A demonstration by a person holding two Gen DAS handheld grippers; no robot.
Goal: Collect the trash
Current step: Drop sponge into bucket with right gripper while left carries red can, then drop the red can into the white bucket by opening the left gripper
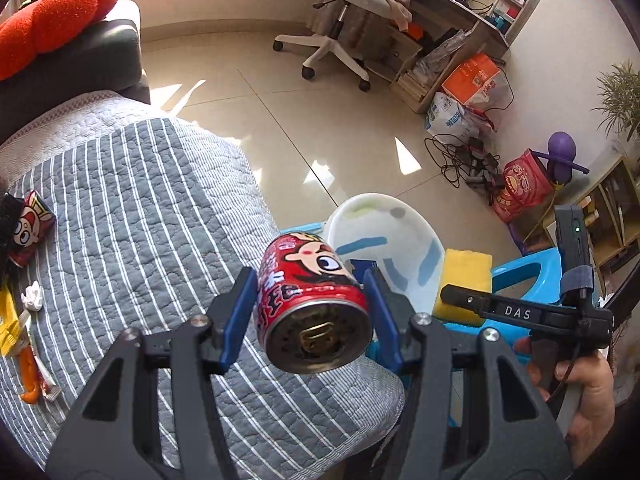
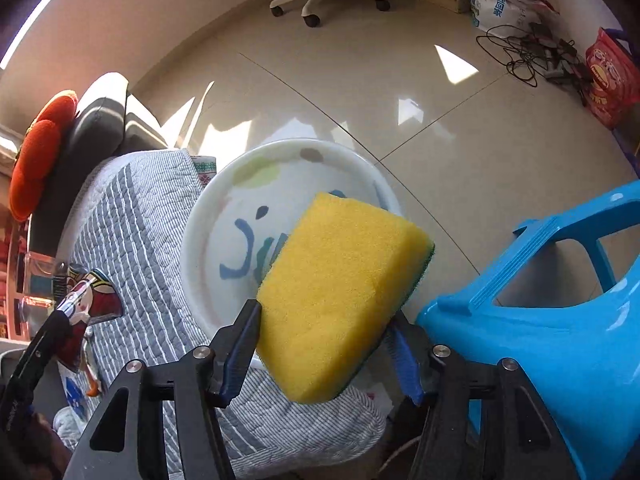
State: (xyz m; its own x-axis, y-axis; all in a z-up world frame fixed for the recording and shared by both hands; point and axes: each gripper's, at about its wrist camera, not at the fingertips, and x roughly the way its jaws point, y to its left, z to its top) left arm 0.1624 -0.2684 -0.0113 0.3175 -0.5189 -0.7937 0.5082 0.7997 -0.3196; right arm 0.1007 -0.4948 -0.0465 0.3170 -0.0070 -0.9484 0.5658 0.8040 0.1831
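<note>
Left hand-held gripper (image 1: 310, 312) clamped on a red drink can (image 1: 314, 308), can lying sideways between the blue pads, its opened pull-tab end facing the camera and its printed side up. Held aloft over the edge of the grey striped quilt (image 1: 140, 200), just short of the white dish (image 1: 384, 240). Right hand-held gripper (image 2: 324, 344) closed on a yellow sponge (image 2: 340, 280), green scouring face turned away to the right, hovering above that same dish (image 2: 208, 248).

Probably carrying the can toward a collection spot; no bin visible in either view, so destination uncertain. Best done by keeping the squeeze steady without crushing the thin wall, and tilting the open end upward in case of leftover liquid, which could drip on the quilt. Worth keeping the two hand-held grippers apart, since can and sponge sit close together over the dish.

Still lying on the quilt at the far left: a red snack wrapper (image 1: 30, 228) with a cartoon face, a crumpled white tissue (image 1: 34, 298), a yellow packet (image 1: 10, 328) and an orange-and-white wrapper (image 1: 36, 380) — likely more trash to gather. Beside the dish, a blue plastic stool (image 2: 540, 320). Beyond, tiled floor (image 1: 300, 112), a white office chair (image 1: 336, 36), tangled cables (image 1: 464, 160), bags against the wall. An orange cushion (image 1: 52, 16) on a dark armrest at upper left. Stool and dish crowd the route rightward; open floor ahead looks free.
</note>
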